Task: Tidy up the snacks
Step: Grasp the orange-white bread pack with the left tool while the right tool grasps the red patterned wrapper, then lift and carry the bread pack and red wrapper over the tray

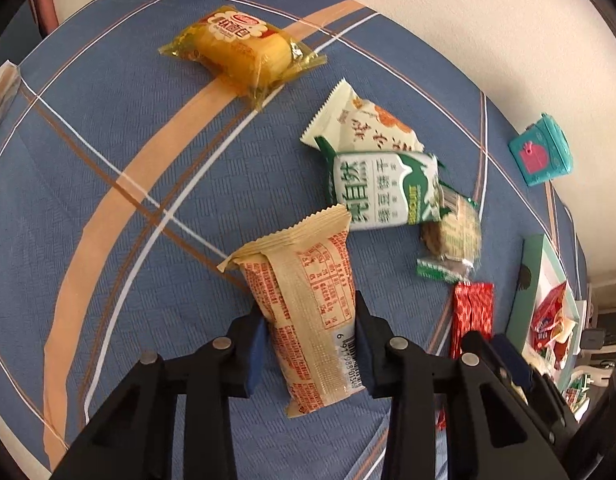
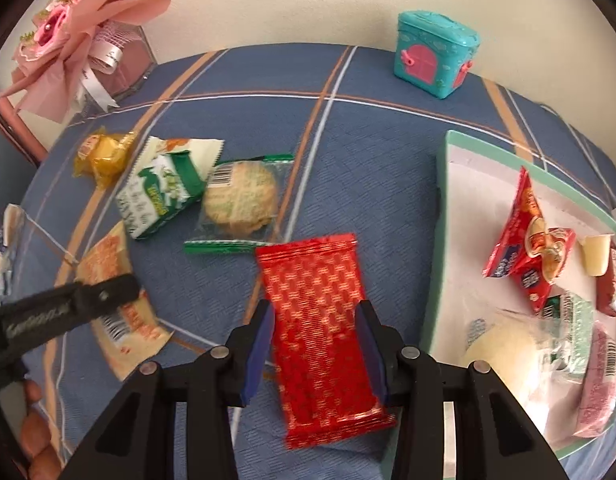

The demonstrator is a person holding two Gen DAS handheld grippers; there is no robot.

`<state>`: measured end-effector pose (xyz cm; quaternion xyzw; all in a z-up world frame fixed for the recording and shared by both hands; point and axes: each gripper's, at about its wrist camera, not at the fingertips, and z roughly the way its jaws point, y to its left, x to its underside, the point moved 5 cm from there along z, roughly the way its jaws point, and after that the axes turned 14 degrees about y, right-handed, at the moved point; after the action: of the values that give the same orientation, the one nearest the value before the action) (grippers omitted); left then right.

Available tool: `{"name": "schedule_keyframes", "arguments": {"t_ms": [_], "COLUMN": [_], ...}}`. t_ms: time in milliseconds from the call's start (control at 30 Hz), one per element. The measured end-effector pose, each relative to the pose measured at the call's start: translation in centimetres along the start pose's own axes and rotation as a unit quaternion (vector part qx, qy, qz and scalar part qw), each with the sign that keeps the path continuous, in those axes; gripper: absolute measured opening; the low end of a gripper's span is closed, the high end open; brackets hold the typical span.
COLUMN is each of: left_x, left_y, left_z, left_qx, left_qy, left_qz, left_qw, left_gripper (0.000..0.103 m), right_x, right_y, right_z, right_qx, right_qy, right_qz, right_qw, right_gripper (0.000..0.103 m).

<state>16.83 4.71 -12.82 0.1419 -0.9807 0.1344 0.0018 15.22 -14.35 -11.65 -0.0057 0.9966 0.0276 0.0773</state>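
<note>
Hidden, cropped or unclear, relative to each gripper:
- behind the left gripper's (image 1: 310, 344) pads: both side edges of the tan packet (image 1: 304, 300), lower barcode digits illegible
- right of it: red packet (image 1: 472, 312) lower half covered by the right gripper's arm
- right of the right gripper (image 2: 314, 348): tray (image 2: 440, 240) cut by the lens edge, its nearest wrapped snacks blurred
- far left: a hand (image 2: 32, 432) cropped, fingers only

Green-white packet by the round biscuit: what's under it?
The green-white packet lies across the lower end of a white-orange packet, which sticks out behind it. The covered part, and anything else beneath, is hidden.
</note>
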Motion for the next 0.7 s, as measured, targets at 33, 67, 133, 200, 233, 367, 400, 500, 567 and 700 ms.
{"name": "schedule_keyframes", "arguments": {"t_ms": [33, 67, 133, 200, 233, 367, 400, 500, 567, 700], "left_x": [0.5, 0.8, 1.1, 1.3, 1.3, 1.7, 1.9, 1.8, 2.0, 1.6], "left_y": [-0.1, -0.1, -0.1, 0.1, 0.0, -0.3, -0.3, -0.2, -0.2, -0.3], "left_z": [0.0, -0.1, -0.2, -0.3, -0.3, -0.1, 0.1, 0.4, 0.5, 0.8], "left_qx": [0.002, 0.005, 0.007, 0.006, 0.007, 0.009, 0.010, 0.007, 0.004, 0.000], "left_qy": [0.001, 0.002, 0.001, 0.000, 0.001, 0.006, 0.007, 0.008, 0.008, 0.009], "left_qz": [-0.001, -0.002, -0.001, 0.000, 0.000, 0.000, 0.001, 0.000, 0.001, 0.002], "left_qw": [1.0000, 1.0000, 1.0000, 1.0000, 1.0000, 0.9999, 0.9999, 0.9999, 1.0000, 1.0000], "left_gripper": [0.039, 0.039, 0.039, 0.039, 0.039, 0.039, 0.039, 0.039, 0.039, 0.039], "right_x": [-0.1, -0.1, -0.1, 0.1, 0.3, 1.1, 1.2, 1.7, 1.9, 2.6], "right_y": [-0.3, -0.6, -1.0, -1.3, -1.2, -0.2, 0.1, 1.3, 1.9, 3.1], "right_z": [0.1, 0.1, 0.3, 0.4, 0.4, 0.7, 0.7, 0.7, 0.8, 0.8], "right_qx": [0.002, -0.001, -0.018, -0.042, -0.056, -0.080, -0.076, -0.059, -0.045, -0.014], "right_qy": [0.000, 0.001, 0.004, 0.011, 0.015, 0.022, 0.021, 0.023, 0.022, 0.021], "right_qz": [0.007, 0.012, 0.025, 0.036, 0.037, 0.031, 0.025, 0.000, -0.015, -0.040], "right_qw": [1.000, 1.000, 1.000, 0.998, 0.998, 0.996, 0.997, 0.998, 0.999, 0.999], "right_gripper": [0.045, 0.046, 0.046, 0.047, 0.047, 0.048, 0.050, 0.057, 0.058, 0.060]}}
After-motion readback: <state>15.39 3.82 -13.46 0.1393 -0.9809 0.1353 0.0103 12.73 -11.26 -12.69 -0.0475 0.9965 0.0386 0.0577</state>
